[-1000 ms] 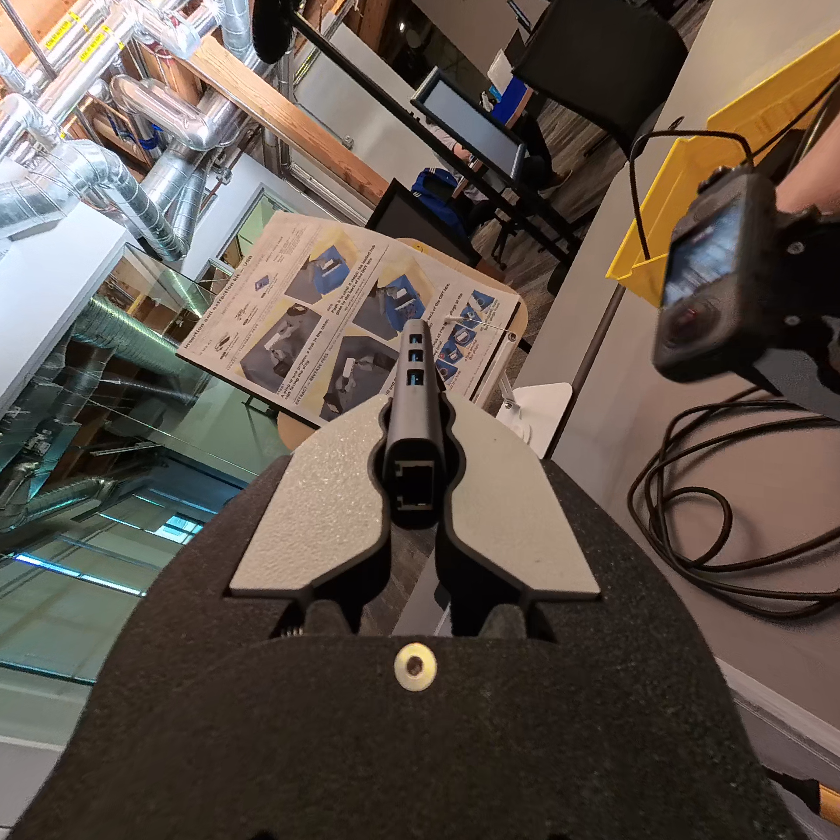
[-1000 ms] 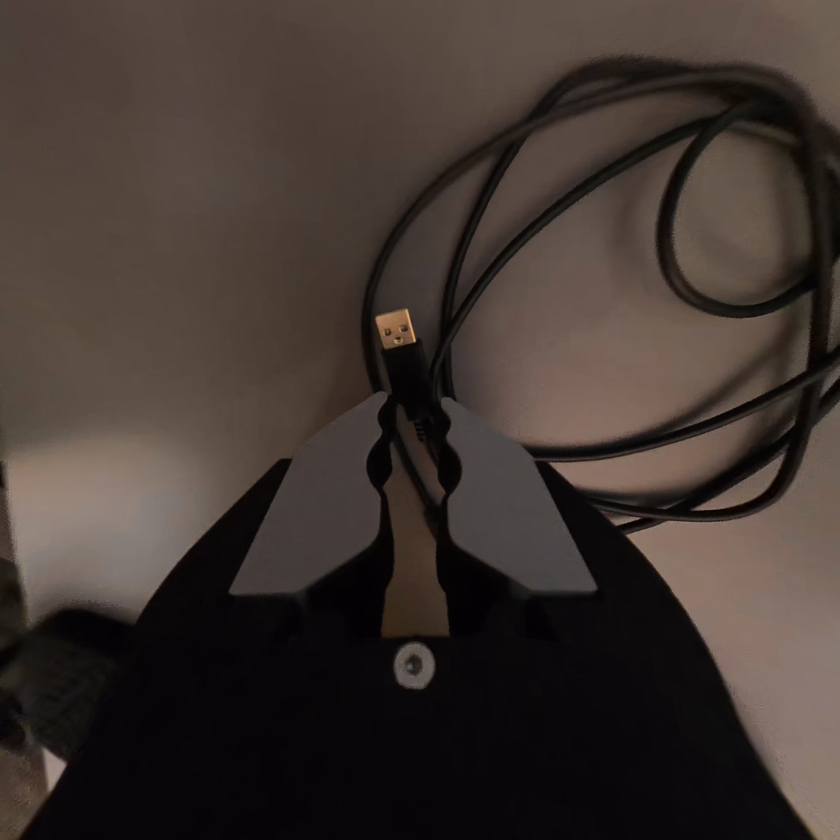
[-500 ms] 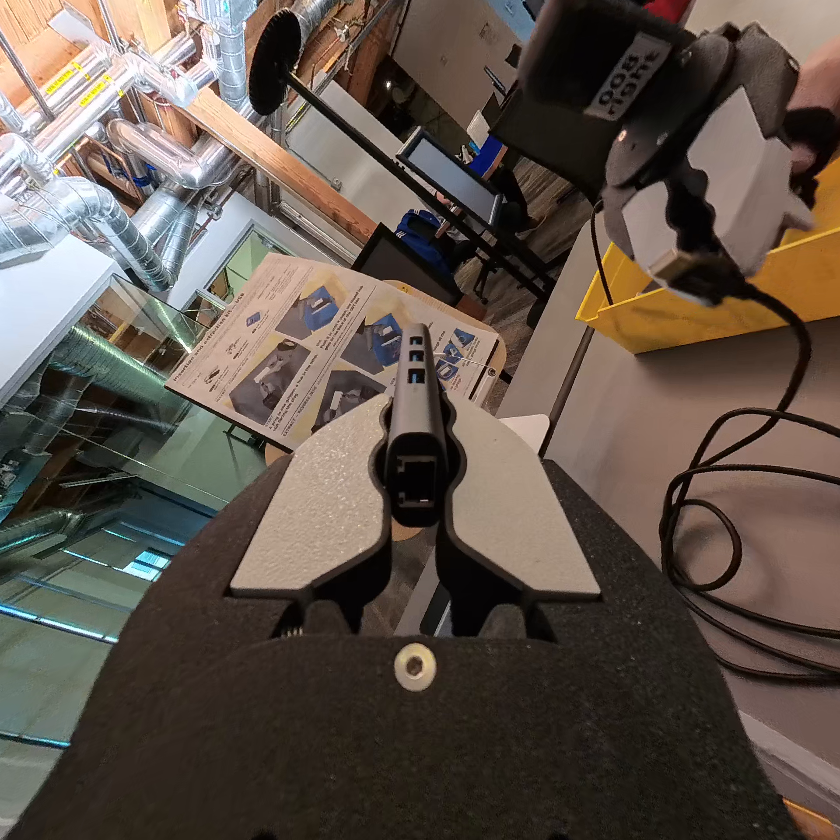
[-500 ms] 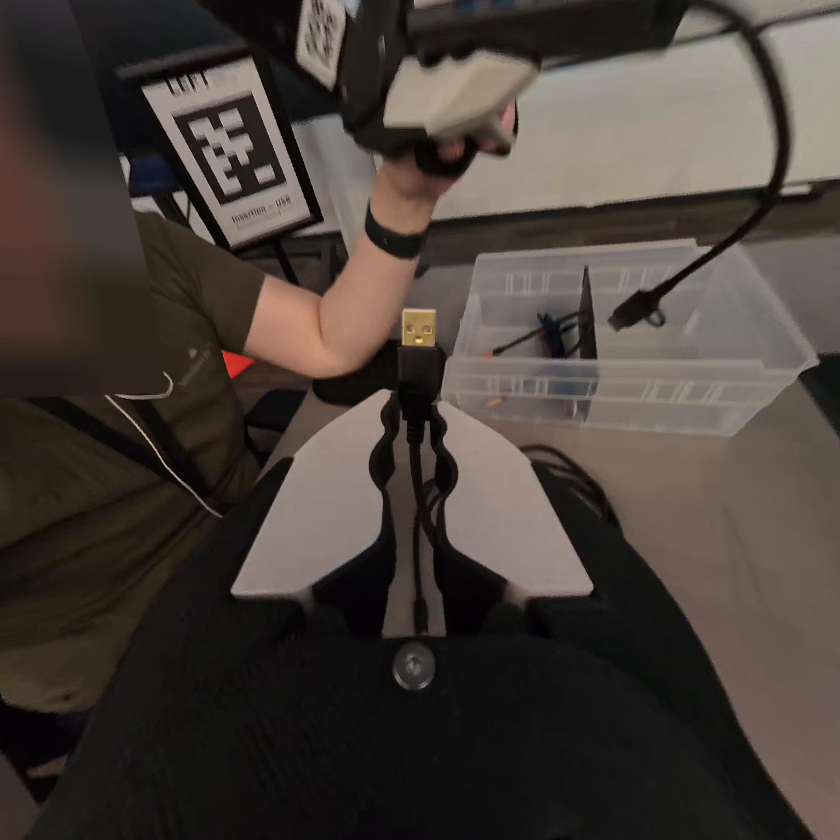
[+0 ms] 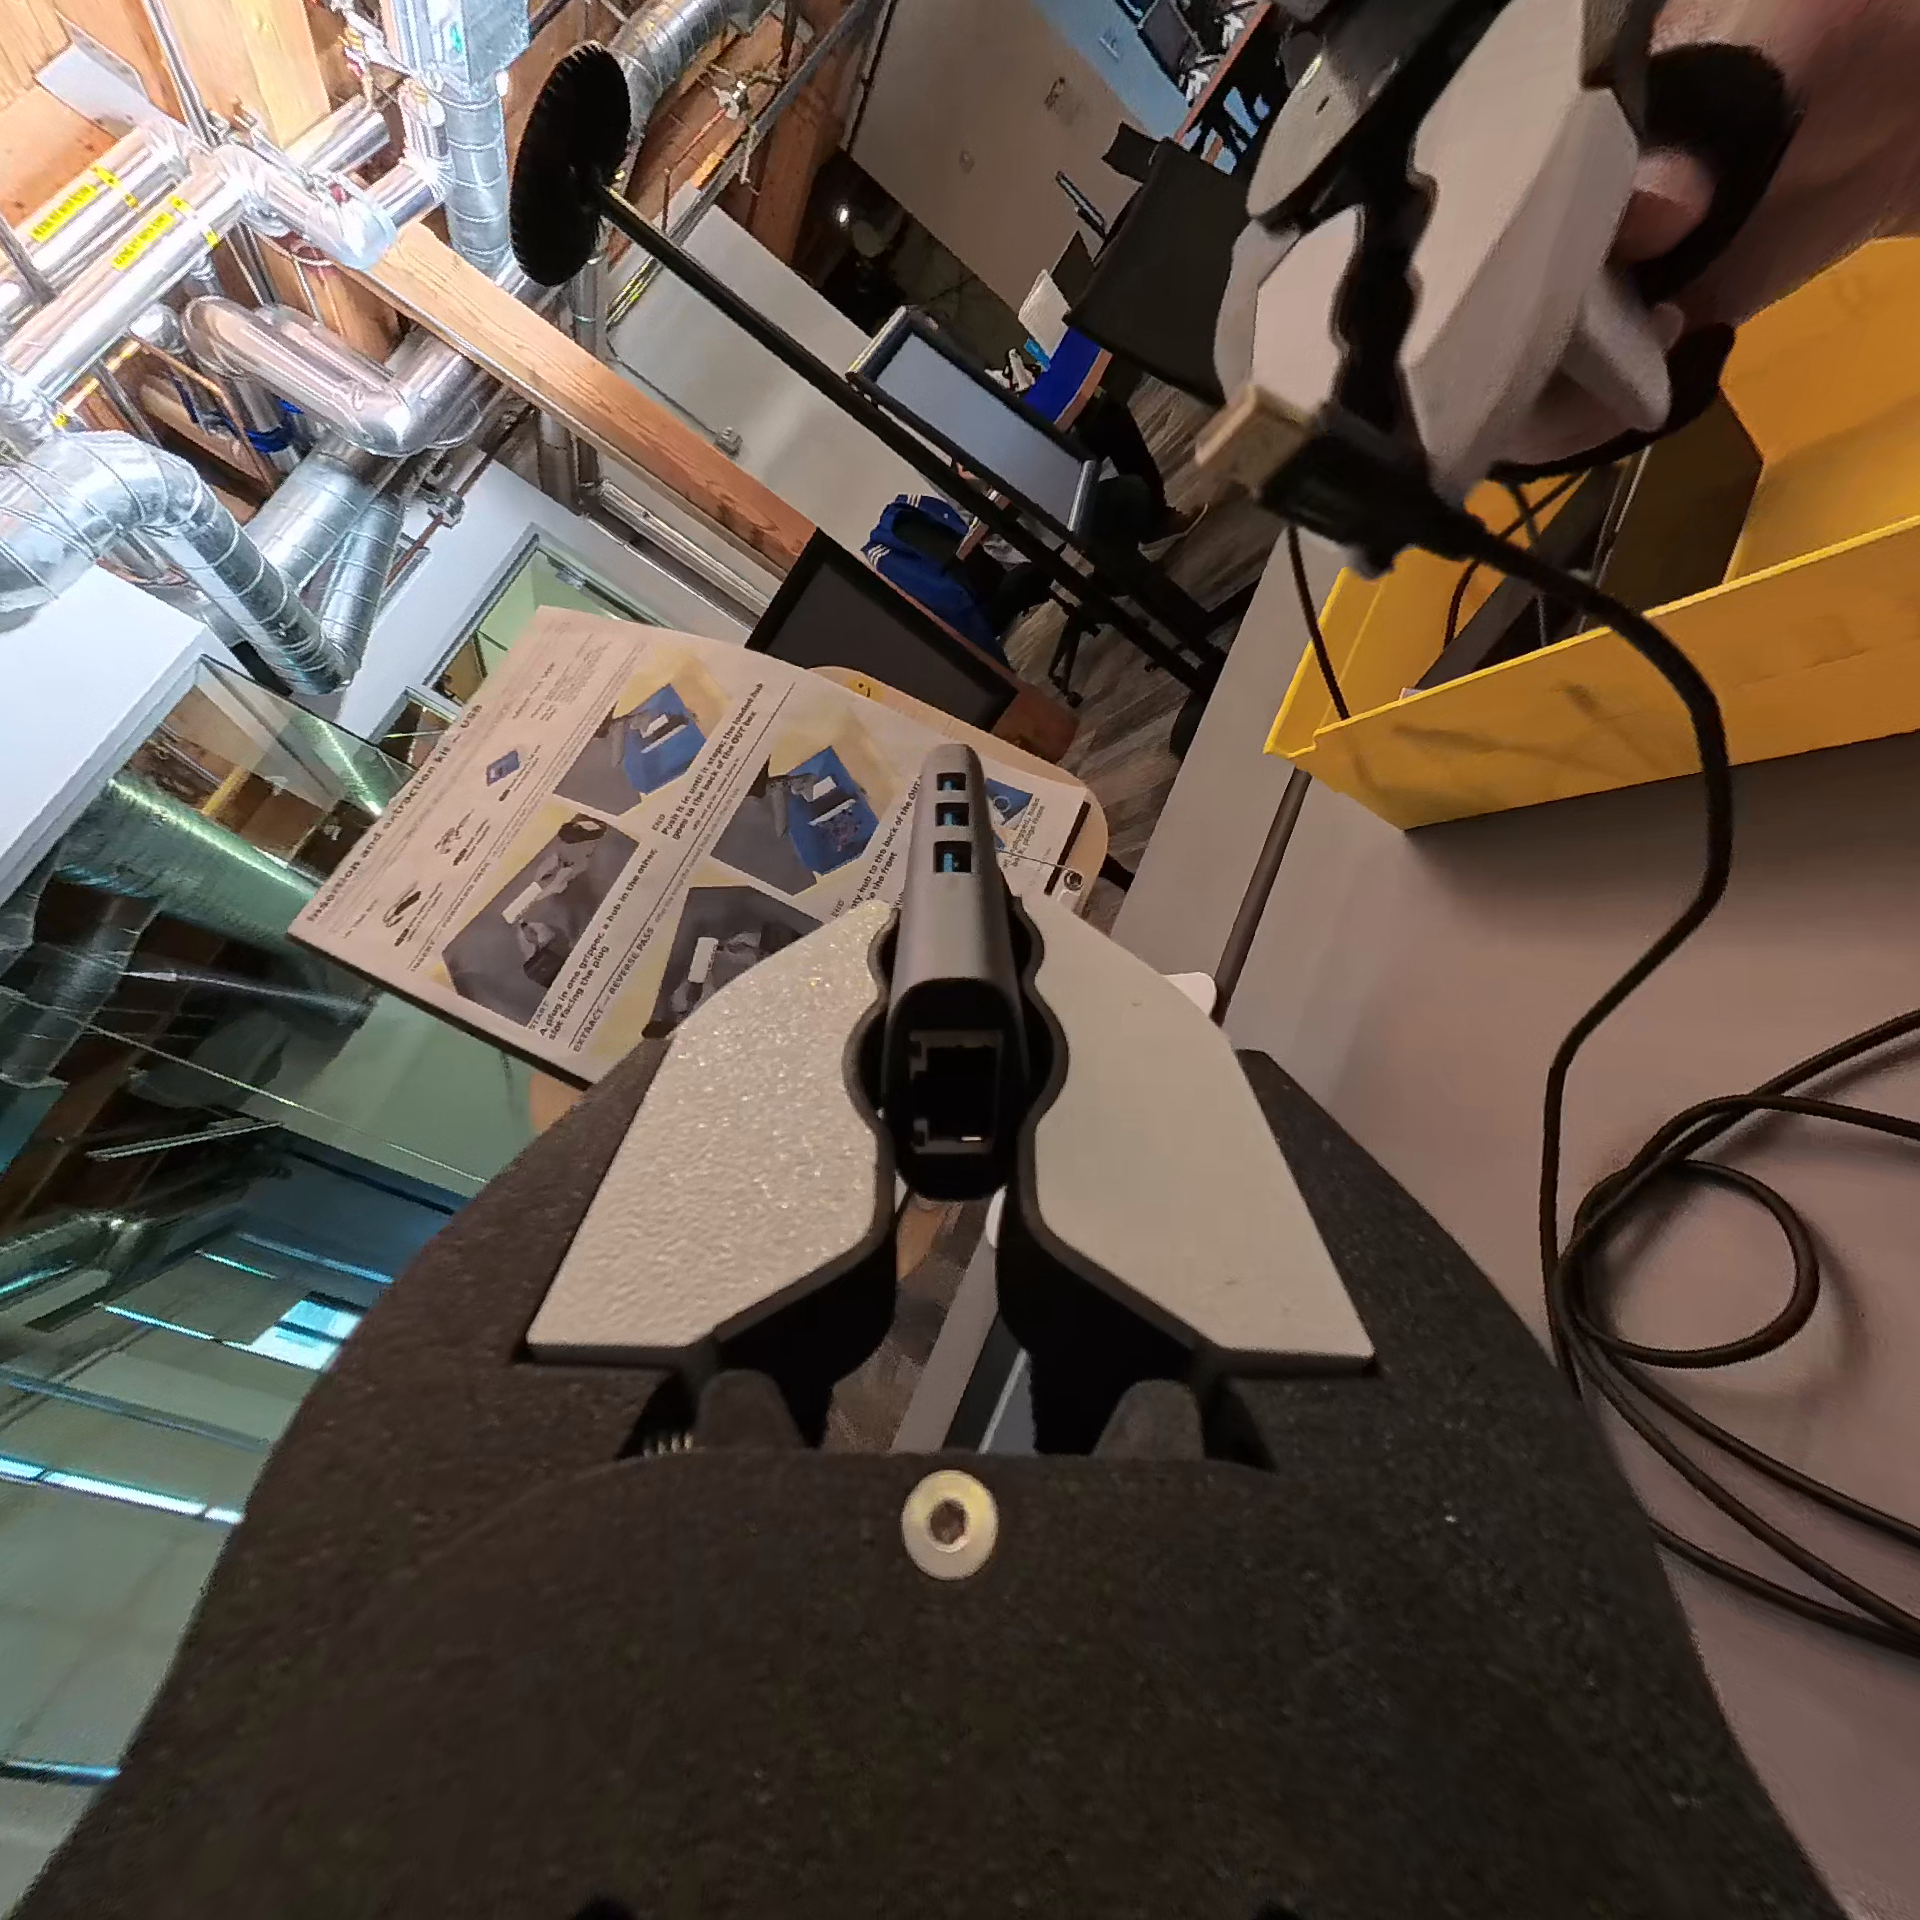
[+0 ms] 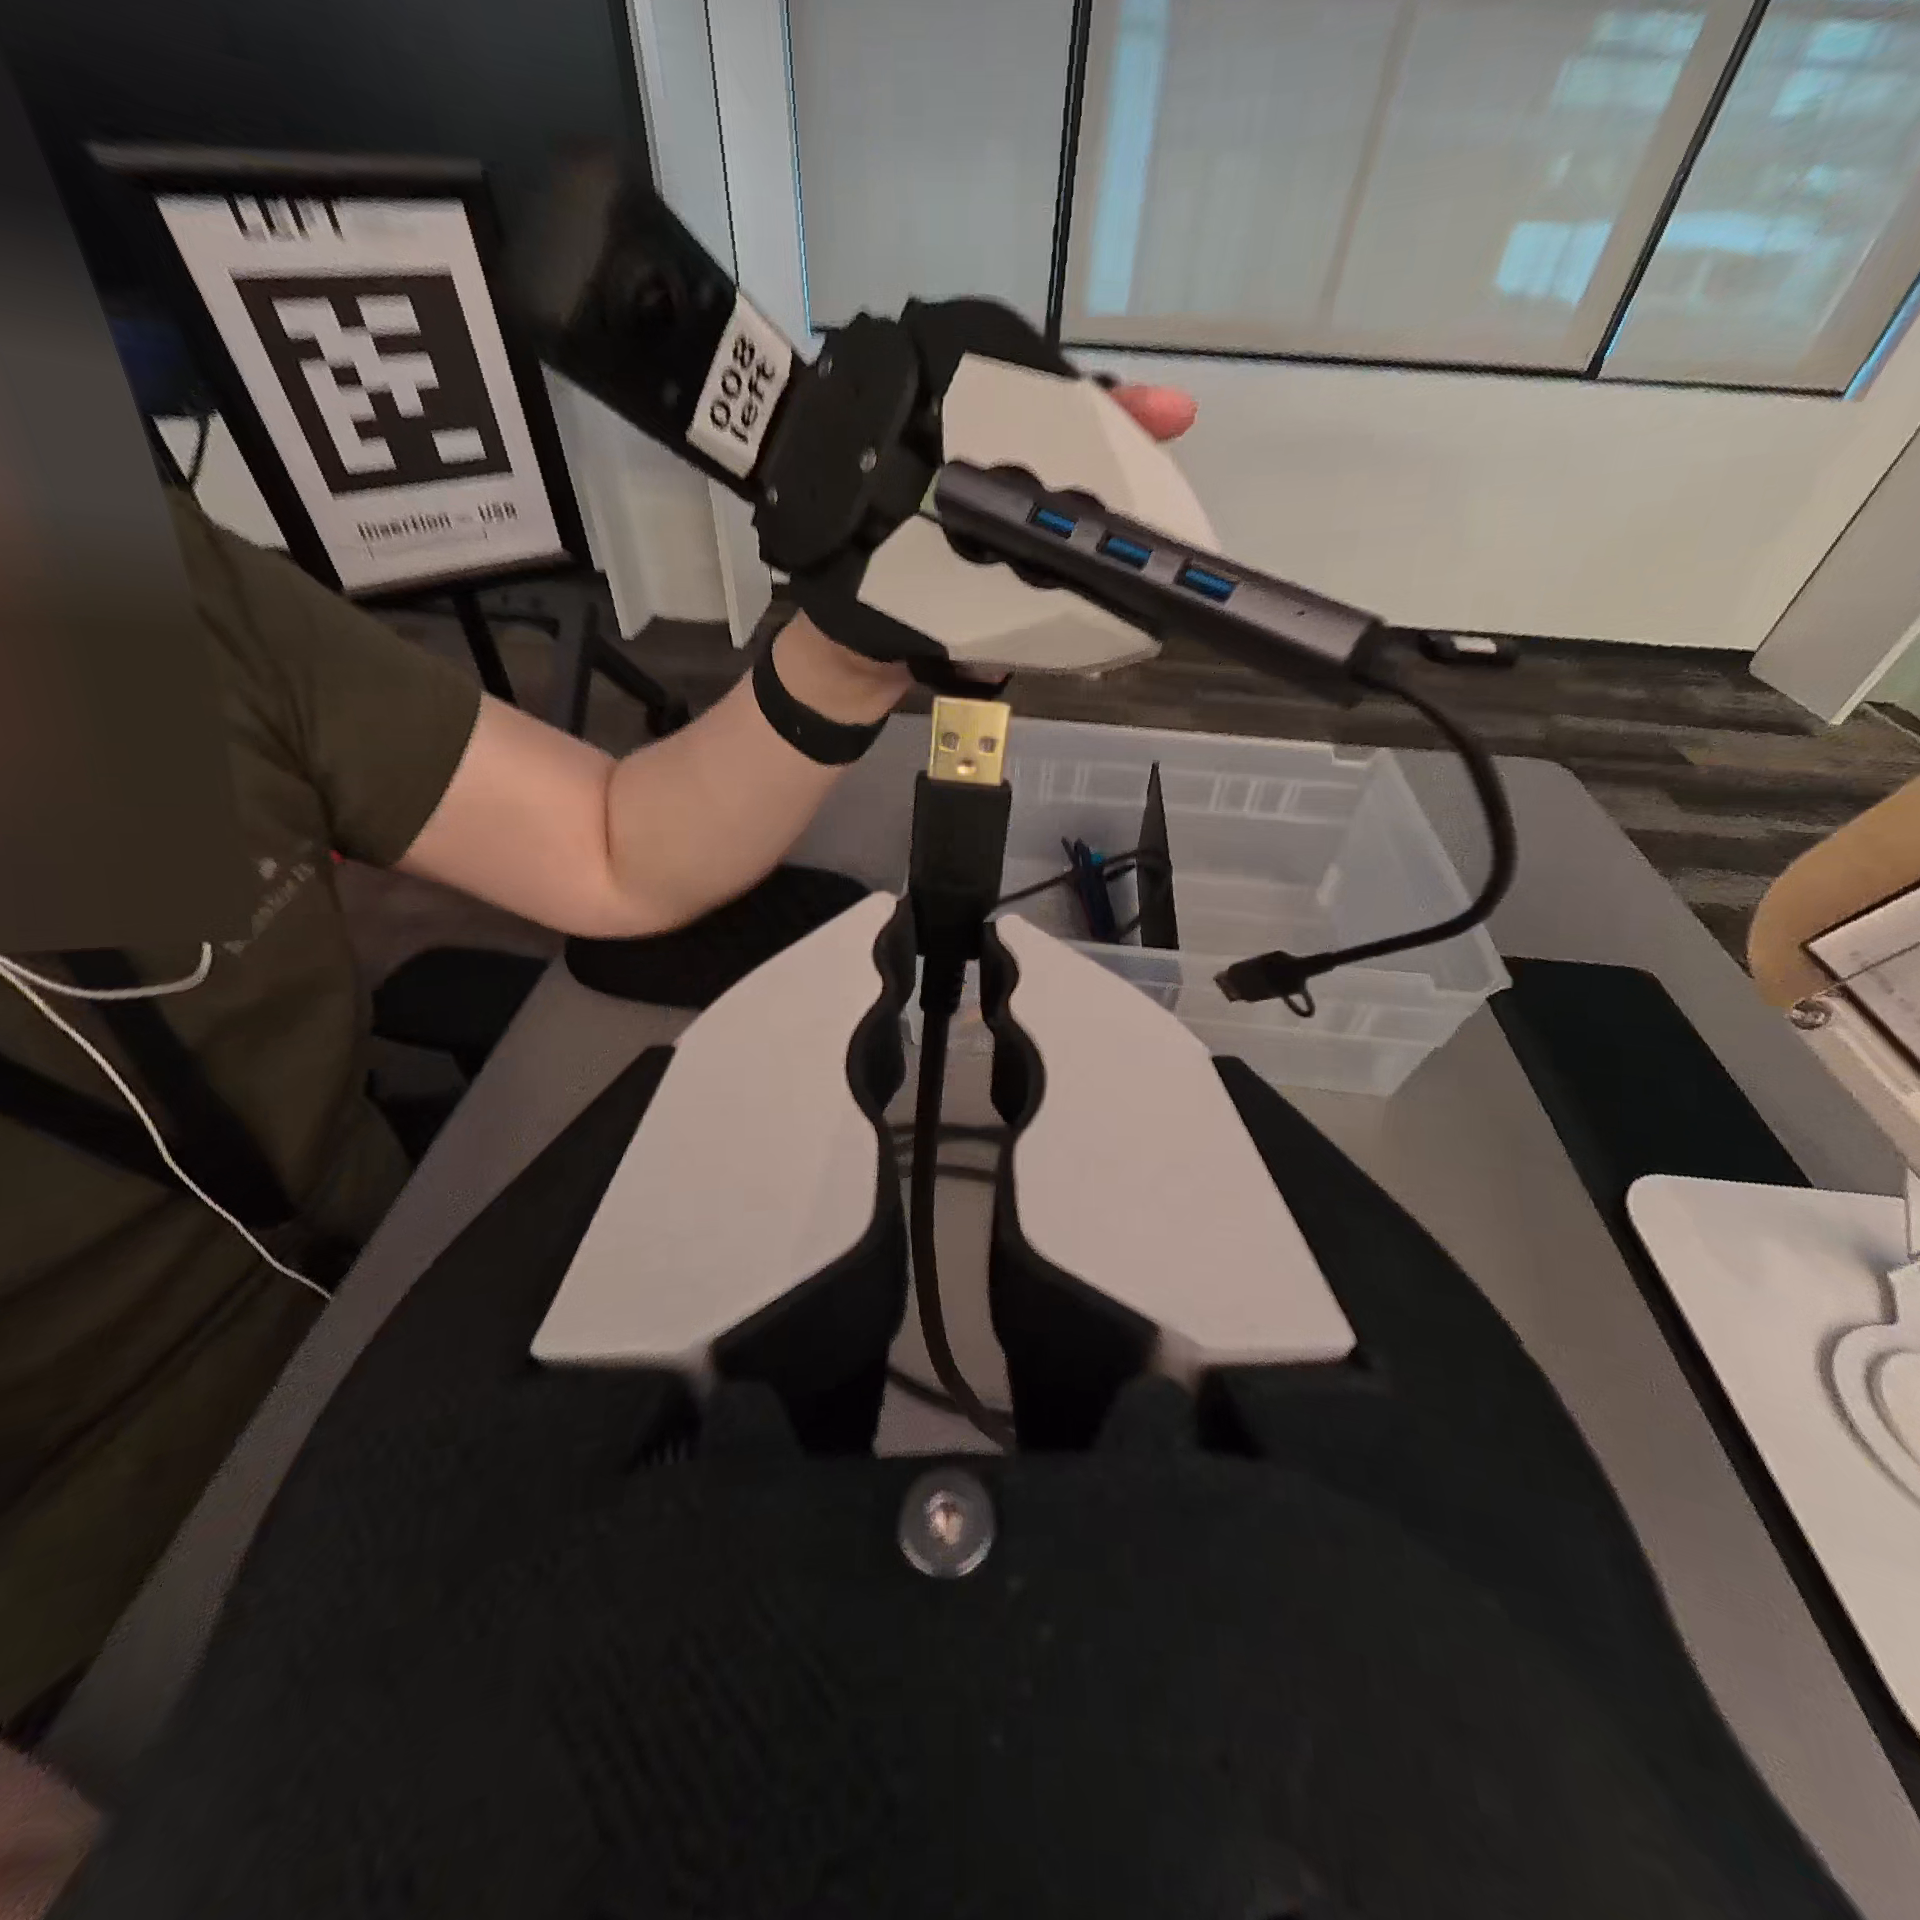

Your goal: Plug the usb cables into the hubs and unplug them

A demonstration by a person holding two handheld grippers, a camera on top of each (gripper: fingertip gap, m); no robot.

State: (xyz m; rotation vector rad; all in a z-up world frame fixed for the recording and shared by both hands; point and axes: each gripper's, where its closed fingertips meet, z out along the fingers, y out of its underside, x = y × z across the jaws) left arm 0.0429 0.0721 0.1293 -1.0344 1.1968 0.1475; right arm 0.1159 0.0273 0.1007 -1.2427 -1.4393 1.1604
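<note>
Gripping hub (image 5: 951, 997) and USB plug (image 6: 966, 810), apart.

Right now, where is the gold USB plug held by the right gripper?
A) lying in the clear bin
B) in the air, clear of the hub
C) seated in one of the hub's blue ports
B: the gold USB plug sticks out of the right gripper, apart from the hub held in the left gripper.

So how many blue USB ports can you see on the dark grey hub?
3, in a row along one side of the dark grey hub clamped in the left gripper: nearest the gripper, middle, and nearest its cable end. Other sides are hidden.
</note>
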